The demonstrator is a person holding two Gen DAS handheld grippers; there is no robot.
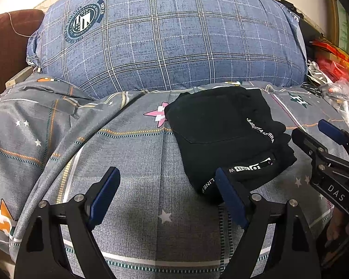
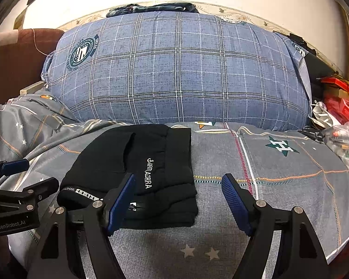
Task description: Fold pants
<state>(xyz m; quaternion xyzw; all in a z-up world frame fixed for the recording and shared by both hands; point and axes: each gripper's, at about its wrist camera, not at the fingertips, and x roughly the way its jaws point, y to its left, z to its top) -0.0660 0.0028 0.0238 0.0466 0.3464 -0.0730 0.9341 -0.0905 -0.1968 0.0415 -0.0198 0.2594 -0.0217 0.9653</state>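
Currently the pants (image 1: 223,137) sit as a compact folded black bundle on the grey star-print bedsheet (image 1: 132,186), just in front of the big blue plaid pillow (image 1: 169,41). Fold looks basically done, several layers stacked, white lettering on top.

Left gripper (image 1: 167,195) is spread wide, holding nothing, just beside the bundle's near-left corner. Right gripper (image 2: 178,200) is also spread wide and empty; its left finger overlaps the bundle's near edge in the right wrist view, contact can't be confirmed.

Handling: soft, light knit, no stiffness. Layers will slide and sag if pinched at one corner. If moved or tightened, I'd grab through the full stack at the thick folded edge, one gripper per side, and lift level. Pressing flat is low risk, the bed underneath is soft.
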